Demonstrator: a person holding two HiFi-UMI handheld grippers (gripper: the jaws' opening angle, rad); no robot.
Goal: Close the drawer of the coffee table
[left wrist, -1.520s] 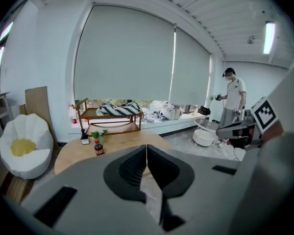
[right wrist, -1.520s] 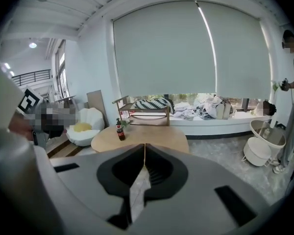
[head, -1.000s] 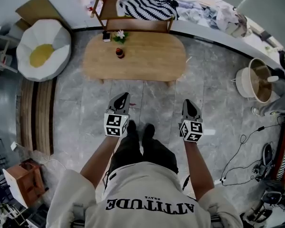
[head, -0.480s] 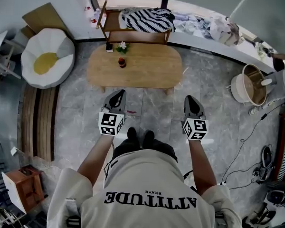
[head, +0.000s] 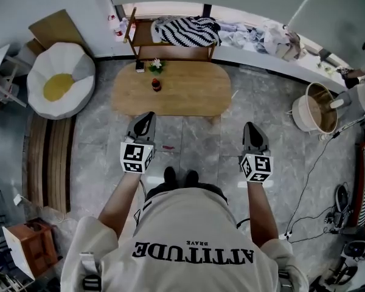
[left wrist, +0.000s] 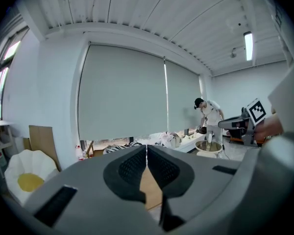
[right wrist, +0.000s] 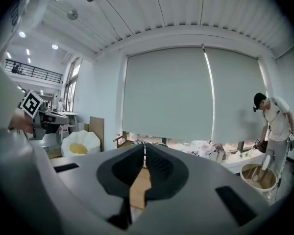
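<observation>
Pale wood, smooth and matt, forms the bench [head: 188,93]. The floor [head: 274,139] is grey marbled stone tile with a faint sheen. The left claw [left wrist: 146,148] and right claw [right wrist: 144,146] have matt grey plastic shells and dark, finely studded pads [left wrist: 132,168]. On the far rack [head: 170,52], of wood, lies a striped cloth [head: 188,29].
</observation>
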